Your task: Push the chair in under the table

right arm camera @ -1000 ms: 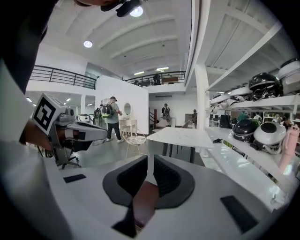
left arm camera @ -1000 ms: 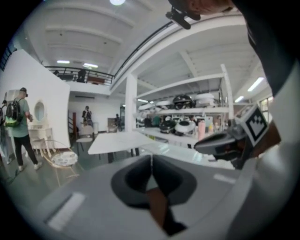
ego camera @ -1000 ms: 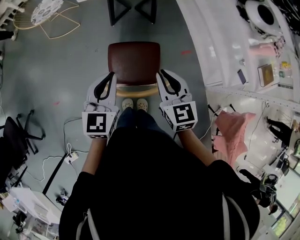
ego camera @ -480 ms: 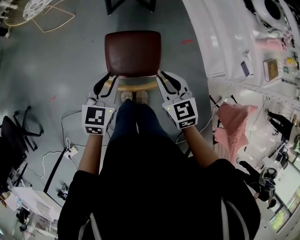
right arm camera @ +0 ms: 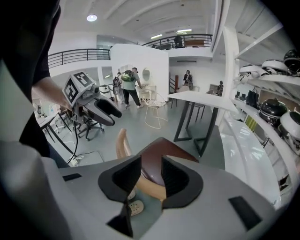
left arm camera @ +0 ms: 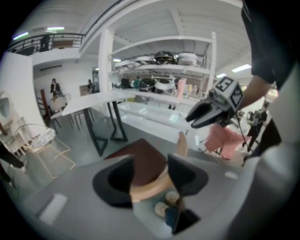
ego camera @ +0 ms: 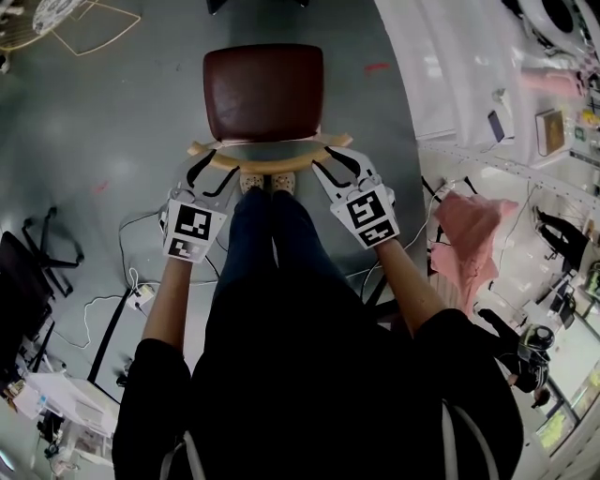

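A chair with a dark red seat (ego camera: 263, 92) and a curved pale wooden backrest rail (ego camera: 270, 156) stands on the grey floor in front of me. My left gripper (ego camera: 208, 174) is at the rail's left end and my right gripper (ego camera: 330, 165) at its right end. In the left gripper view the rail (left arm camera: 150, 187) runs between the jaws of the left gripper (left arm camera: 151, 161), which are opening. In the right gripper view the rail (right arm camera: 150, 189) lies between the jaws of the right gripper (right arm camera: 151, 168), also opening. Neither pair of pads visibly presses on it.
A white table with black legs (left arm camera: 93, 101) stands beyond the chair. White shelving (ego camera: 525, 103) with clutter runs along the right, and a pink cloth (ego camera: 469, 239) hangs beside it. A wire chair (ego camera: 66, 23), cables (ego camera: 141, 291) and an office chair (ego camera: 28, 272) are at the left.
Both grippers have come down from above the backrest to the level of its rail, and their jaws have gone from shut to parted around it.
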Demonstrator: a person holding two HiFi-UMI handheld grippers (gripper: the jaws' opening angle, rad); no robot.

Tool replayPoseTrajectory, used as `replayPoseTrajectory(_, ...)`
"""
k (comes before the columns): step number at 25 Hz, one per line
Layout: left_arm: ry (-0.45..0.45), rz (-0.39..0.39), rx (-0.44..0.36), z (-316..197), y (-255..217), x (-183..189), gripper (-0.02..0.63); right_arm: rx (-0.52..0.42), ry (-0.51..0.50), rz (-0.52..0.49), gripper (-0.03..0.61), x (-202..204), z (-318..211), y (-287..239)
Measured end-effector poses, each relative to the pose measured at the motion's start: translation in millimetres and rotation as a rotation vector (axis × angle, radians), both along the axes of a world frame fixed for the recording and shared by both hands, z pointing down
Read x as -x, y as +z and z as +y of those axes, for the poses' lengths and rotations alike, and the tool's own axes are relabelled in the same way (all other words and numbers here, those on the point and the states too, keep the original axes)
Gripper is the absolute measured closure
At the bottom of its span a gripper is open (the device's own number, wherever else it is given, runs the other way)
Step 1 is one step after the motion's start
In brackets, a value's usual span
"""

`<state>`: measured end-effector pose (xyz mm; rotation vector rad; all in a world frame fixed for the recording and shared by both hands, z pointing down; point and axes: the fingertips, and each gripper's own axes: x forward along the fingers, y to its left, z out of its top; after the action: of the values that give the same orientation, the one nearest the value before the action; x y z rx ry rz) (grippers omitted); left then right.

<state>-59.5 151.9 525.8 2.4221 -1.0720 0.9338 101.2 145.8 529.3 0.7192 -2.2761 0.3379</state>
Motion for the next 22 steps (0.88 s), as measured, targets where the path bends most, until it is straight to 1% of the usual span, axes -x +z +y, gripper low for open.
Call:
replayPoseTrajectory(4,0.094,-0.094,0.053,10.2,26.7,6.6,0.364,0.045,-0.046,0.062,0.454,-3.8,10.7,29.2)
replayPoseTrajectory(6,0.162,-0.176,0.065,16.1,40.6,8.8,0.351,0.062,-0.082,0.114,0.433,-9.7,16.2,46.5)
replayPoseTrajectory(9,0.287,-0.319,0.058,22.9,61.1,11.1,0.345,0.087,-0.126,0.183,0.405,-18.4,21.8,66.7)
replayPoseTrajectory(13,0.437,-0.464,0.05,32.4,84.4,12.4,0.328,0.103,-0.163,0.238,0.388,-24.3,23.7,81.1)
replayPoseTrajectory(16,0.512,-0.536,0.043,36.6,98.8,13.1,0.319,0.056,-0.244,0.337,0.383,-28.4,24.0,92.4)
replayPoseTrajectory(20,0.584,-0.612,0.031,36.6,114.4,15.1,0.311,-0.067,-0.451,0.542,0.377,-31.6,26.1,111.5)
replayPoseTrajectory(22,0.623,-0.646,0.024,35.1,121.0,15.8,0.31,-0.11,-0.542,0.623,0.376,-32.1,26.0,121.6)
